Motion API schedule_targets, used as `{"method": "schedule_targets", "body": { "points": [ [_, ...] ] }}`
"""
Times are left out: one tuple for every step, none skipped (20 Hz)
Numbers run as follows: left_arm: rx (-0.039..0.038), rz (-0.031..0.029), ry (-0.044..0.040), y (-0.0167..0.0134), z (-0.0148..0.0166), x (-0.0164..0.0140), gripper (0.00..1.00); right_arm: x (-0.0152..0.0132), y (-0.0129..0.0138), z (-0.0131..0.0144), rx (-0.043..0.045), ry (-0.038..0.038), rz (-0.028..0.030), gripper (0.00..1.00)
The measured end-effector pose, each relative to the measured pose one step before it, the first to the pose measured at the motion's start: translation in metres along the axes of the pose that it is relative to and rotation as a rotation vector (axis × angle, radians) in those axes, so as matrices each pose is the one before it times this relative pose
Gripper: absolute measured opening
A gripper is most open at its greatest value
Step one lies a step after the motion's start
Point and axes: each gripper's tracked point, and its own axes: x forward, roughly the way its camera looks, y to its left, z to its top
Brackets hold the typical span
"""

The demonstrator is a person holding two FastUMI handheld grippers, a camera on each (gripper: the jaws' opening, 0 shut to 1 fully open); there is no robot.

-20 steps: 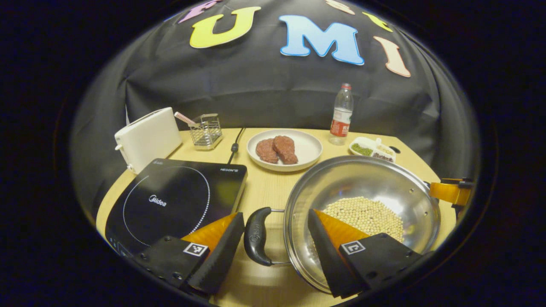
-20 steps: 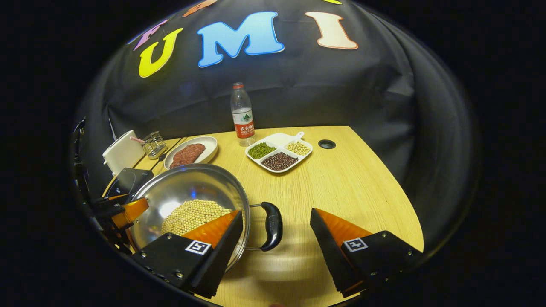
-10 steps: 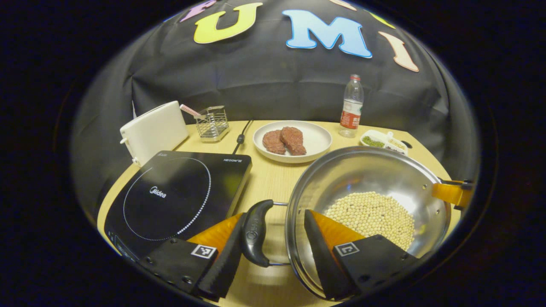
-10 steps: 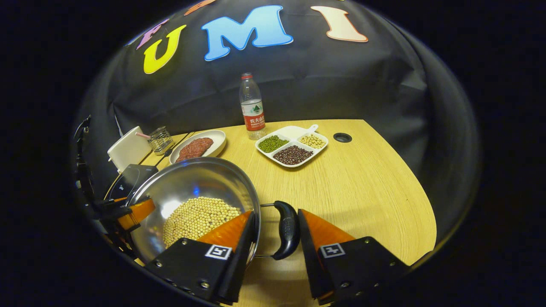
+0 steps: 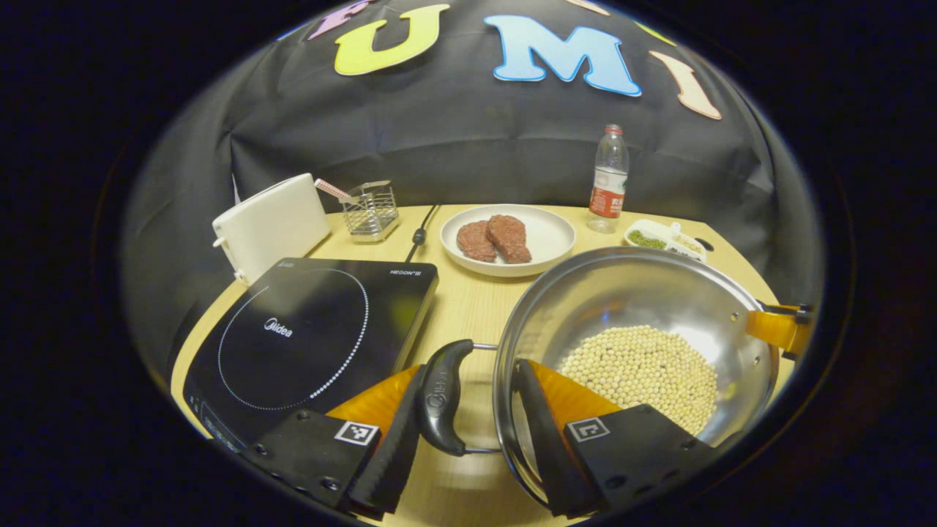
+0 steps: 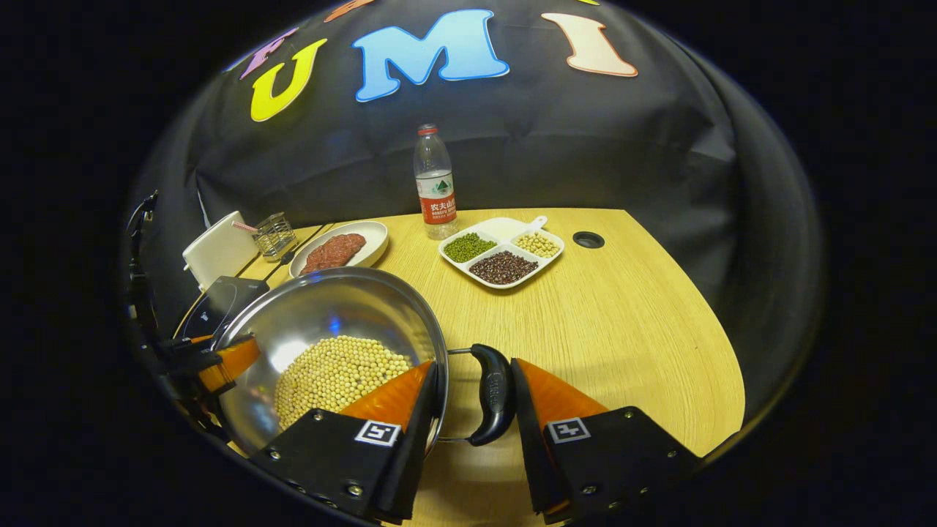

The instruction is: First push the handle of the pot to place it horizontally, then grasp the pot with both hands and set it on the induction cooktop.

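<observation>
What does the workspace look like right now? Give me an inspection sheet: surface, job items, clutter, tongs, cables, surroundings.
Surface: wooden table, round hole near its far edge.
Job's things: steel pot holding pale beans; black cooktop beside it, nothing on it.
Clutter: toaster, wire basket, plate of meat, water bottle, divided dish of beans.
Grippers: left tongs straddle the pot's rim and one black handle; right tongs do the same at the other handle. Full clamping cannot be confirmed.
Cables: dark cord running from the cooktop toward the wall.
Surroundings: black cloth wall.
</observation>
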Motion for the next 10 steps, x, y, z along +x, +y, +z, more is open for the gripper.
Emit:
{"method": "schedule_targets", "body": {
  "points": [
    [0.00278,0.00058,-0.00068,0.00015,-0.00052,0.00013,0.79,0.00062,-0.00006,-0.00053,0.00006,0.00376,0.00130,0.59],
    [0.00122,0.00034,0.00070,-0.00038,0.00043,-0.00017,0.79,-0.00037,0.00019,0.00038,0.00169,0.00067,0.00080,0.59],
    [0.00054,-0.00090,-0.00129,0.00044,-0.00062,0.00014,0.75,0.00024,-0.00008,-0.00028,-0.00072,0.00053,0.00102,0.58],
    [-0.00210,-0.00026,-0.00325,-0.00023,0.00036,0.00011,0.79,0.00021,0.00050,-0.00026,-0.00106,-0.00033,0.00015,0.59],
    [0.00029,0.00005,-0.00278,-0.00013,-0.00012,-0.00040,0.79,-0.00141,0.00078,-0.00003,-0.00848,0.00321,0.00214,0.59],
    [0.00532,0.00037,-0.00458,0.00042,0.00106,0.00002,0.79,0.00233,-0.00026,-0.00052,-0.01811,0.00391,-0.00600,0.58],
    [0.00728,-0.00625,-0.00193,-0.00053,0.00091,-0.00060,0.76,-0.00152,0.00003,0.00160,-0.00668,-0.00397,-0.01248,0.54],
    [0.00415,-0.00803,-0.00376,-0.00004,0.00229,-0.00019,0.72,-0.00243,-0.00091,-0.00179,-0.00887,0.00997,-0.00984,0.50],
    [-0.00347,-0.00670,0.00087,0.00009,-0.00048,-0.00026,0.72,-0.00271,0.00129,-0.00021,-0.00074,0.00116,-0.00690,0.50],
    [-0.00395,-0.00398,0.01139,0.00027,-0.00149,0.00015,0.72,-0.00178,0.00138,-0.00081,-0.00100,0.00609,-0.00549,0.50]
  ]
}}
